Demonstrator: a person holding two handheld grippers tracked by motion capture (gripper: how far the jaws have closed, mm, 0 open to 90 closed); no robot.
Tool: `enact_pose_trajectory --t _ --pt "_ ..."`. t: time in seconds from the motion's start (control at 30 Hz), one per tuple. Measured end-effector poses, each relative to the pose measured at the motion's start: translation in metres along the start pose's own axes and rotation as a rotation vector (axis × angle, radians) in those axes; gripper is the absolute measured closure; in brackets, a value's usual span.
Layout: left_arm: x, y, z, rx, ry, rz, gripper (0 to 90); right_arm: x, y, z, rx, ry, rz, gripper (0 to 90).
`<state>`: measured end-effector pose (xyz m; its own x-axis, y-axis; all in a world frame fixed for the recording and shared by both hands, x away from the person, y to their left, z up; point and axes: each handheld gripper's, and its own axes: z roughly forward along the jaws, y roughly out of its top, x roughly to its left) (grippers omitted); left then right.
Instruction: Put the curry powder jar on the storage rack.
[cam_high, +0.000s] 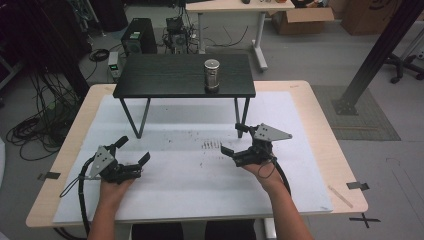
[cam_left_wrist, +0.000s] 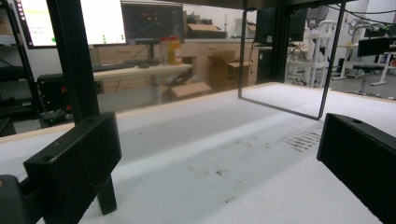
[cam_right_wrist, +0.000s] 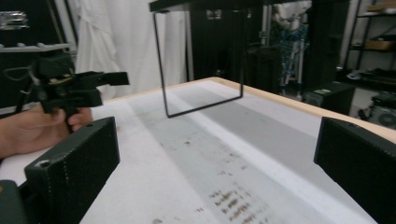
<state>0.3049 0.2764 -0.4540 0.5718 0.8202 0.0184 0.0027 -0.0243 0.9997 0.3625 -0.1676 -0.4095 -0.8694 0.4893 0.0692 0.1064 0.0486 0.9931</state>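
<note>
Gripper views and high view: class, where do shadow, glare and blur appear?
High view: sharp, with a soft shadow under the black shelf. Left gripper view: monitor glares white. Right gripper view: near jaws blurred, the left gripper slightly soft.

A lab: monitors (cam_left_wrist: 70, 21), tangled floor cables (cam_high: 37, 125), cardboard boxes (cam_high: 300, 20), equipment racks.

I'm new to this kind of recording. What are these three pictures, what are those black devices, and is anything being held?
A person holds a hand-held claw in each hand. The high view looks down on the table: left claw and right claw, both open and empty, over a white mat. Behind stands a small black shelf on thin legs, with a metal canister on top. The other two pictures come from cameras riding on each claw; the black blocks at their bottom corners are that claw's own jaws. The right gripper view also shows the left claw farther off.
</note>
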Motion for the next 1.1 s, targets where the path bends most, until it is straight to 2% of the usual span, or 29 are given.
enact_pose_trajectory --t 0.2,0.5,0.77,0.9,0.93,0.97,1.03,1.1 --pt "0.0 0.0 0.0 0.0 0.0 0.001 0.2 -0.005 -0.02 -0.004 -0.003 -0.043 0.032 0.0" --pt "0.0 0.0 0.0 0.0 0.0 0.001 0.2 -0.006 -0.038 -0.008 0.007 -0.08 0.034 0.0" --pt "0.0 0.0 0.0 0.0 0.0 0.002 0.2 -0.001 -0.043 -0.011 -0.025 -0.095 0.002 0.0" --pt "0.0 0.0 0.0 0.0 0.0 0.003 0.2 0.003 -0.045 -0.013 -0.048 -0.114 -0.03 0.0" --pt "0.0 0.0 0.0 0.0 0.0 0.003 0.2 0.006 -0.046 -0.015 -0.072 -0.131 -0.056 0.0" --pt "0.0 0.0 0.0 0.0 0.0 0.002 0.2 0.006 -0.046 -0.015 -0.072 -0.131 -0.056 0.0" --pt "0.0 0.0 0.0 0.001 0.001 -0.003 0.2 0.009 -0.048 -0.018 -0.111 -0.139 -0.076 0.0" --pt "0.0 0.0 0.0 0.002 0.0 0.0 0.2 0.009 -0.048 -0.018 -0.112 -0.139 -0.076 0.0"
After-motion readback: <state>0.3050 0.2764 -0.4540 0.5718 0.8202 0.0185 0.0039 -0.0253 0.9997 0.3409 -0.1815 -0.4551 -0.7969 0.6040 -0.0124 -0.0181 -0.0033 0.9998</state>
